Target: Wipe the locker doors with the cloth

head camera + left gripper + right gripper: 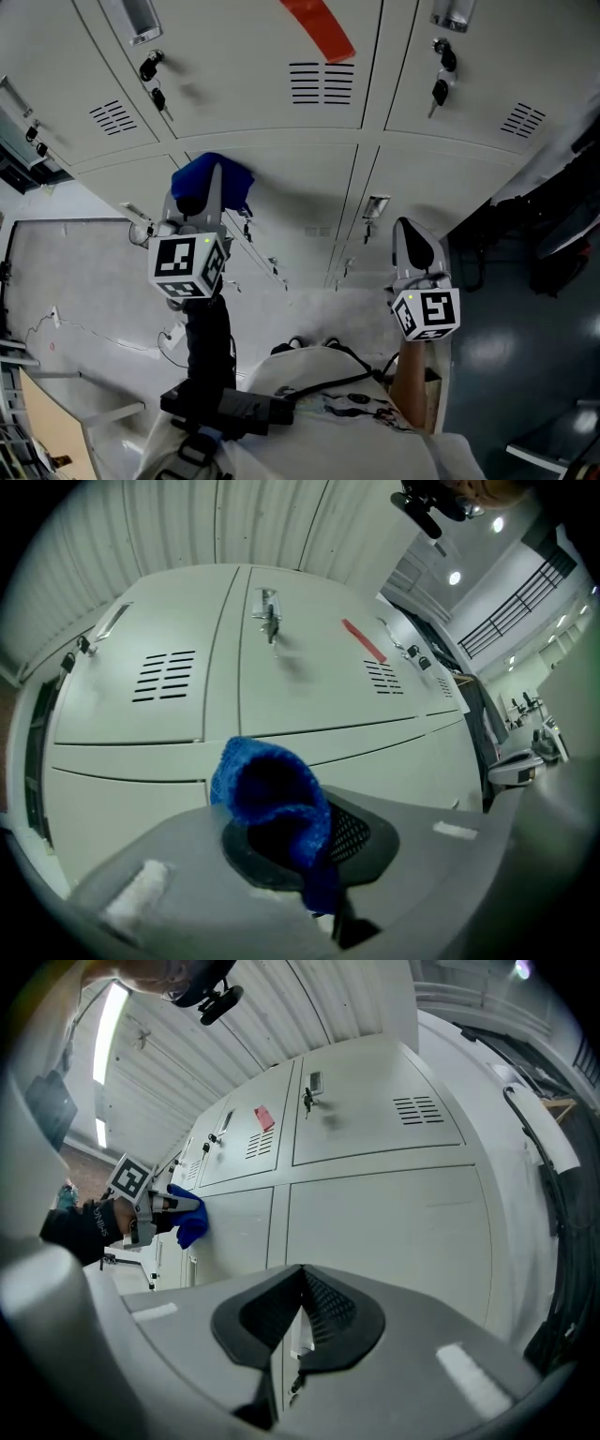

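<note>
Head view: we grip the blue cloth (pixel 234 183) tight in the left gripper (pixel 212 199), at the upper edge of the lower locker door (pixel 300 202). The right gripper (pixel 412 242), closed and empty, hangs right of that door. We judge the wiping barely begun, with most doors left.

Locker doors (pixel 300 197): smooth painted metal, matt pale grey. Cloth (pixel 272 794): blue, coarse nubby weave, soft.
</note>
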### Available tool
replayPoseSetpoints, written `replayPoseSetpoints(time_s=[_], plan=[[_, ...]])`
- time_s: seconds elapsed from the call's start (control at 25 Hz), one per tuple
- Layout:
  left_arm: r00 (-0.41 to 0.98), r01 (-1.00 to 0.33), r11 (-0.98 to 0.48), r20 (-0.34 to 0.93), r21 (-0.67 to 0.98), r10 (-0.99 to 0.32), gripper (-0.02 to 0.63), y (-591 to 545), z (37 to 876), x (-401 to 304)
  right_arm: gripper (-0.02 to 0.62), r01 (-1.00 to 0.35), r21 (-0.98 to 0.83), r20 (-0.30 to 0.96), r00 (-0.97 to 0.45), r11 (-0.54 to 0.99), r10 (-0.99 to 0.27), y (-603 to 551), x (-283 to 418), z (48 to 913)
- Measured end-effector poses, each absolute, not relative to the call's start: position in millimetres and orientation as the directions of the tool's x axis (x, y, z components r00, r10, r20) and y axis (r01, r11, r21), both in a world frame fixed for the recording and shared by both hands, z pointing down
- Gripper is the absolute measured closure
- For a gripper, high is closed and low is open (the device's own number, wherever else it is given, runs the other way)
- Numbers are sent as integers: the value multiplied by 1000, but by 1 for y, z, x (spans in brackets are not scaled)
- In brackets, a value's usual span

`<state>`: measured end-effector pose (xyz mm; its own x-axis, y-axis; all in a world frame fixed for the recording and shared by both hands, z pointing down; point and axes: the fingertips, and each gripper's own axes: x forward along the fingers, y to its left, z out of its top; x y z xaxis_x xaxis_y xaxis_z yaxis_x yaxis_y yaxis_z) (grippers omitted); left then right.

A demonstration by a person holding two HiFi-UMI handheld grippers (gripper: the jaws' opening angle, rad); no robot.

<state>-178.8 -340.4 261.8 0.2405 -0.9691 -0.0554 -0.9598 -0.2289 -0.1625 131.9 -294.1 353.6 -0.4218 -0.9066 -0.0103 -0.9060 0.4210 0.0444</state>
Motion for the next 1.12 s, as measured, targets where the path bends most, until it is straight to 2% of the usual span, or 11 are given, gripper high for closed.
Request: replayPoseSetpoints(time_s=[0.16,0.28,0.48,0.76,0.92,1.12], plan=[[174,-975,-163,-61,-151,-983,581,-336,266,-211,594,-910,46,-10,-414,413,-910,-291,133,354],[198,-973,-185,-87,-140,-976,581,-331,262,-205,594,-913,47,-9,-406,405,-914,-289,134,353],[359,-928,-345,-81,-141,-930,581,-318,259,-135,594,-921,48,-1,-387,386,-922,-286,139,356],[634,-770,-626,-34,-128,-773,581,-311,290,-6,594,-939,55,8,-339,339,-941,-277,152,357],[669,-737,-665,8,-121,-743,581,-326,318,34,594,-951,60,9,-304,304,-953,-272,165,357],[669,-732,-668,43,-135,-742,581,-346,336,41,594,-961,57,14,-270,270,-963,-268,179,357]])
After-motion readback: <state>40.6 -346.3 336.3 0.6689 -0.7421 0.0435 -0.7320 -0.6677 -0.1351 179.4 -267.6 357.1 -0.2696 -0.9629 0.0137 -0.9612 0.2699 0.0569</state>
